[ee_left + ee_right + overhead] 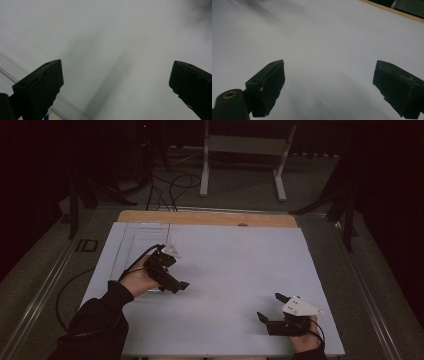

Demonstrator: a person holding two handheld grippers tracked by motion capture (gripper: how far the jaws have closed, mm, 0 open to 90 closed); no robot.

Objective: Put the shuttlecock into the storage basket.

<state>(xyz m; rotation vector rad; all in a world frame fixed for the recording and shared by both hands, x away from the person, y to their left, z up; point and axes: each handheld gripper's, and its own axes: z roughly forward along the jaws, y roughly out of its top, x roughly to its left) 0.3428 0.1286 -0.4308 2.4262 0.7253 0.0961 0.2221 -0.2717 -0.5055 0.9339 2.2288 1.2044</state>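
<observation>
White sheet-covered table (pixel 225 270) carries a clear flat plastic tray (pixel 131 245) at its far left. Left gripper (pixel 182 285) hovers just beside the tray's near edge, jaws spread wide — empty. Right gripper (pixel 270 307) near the front right, jaws apart — holding nothing.

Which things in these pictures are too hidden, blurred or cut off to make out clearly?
- High view: the clear tray is see-through; the left hand and left gripper cover its near end, so any contents cannot be told.
- High view: a small dark spot on the table's wooden edge is too small to identify.
- Left gripper view: a blue bit is cut off by the bottom edge.
- Right gripper view: a pale object is cut off by the top edge.
</observation>
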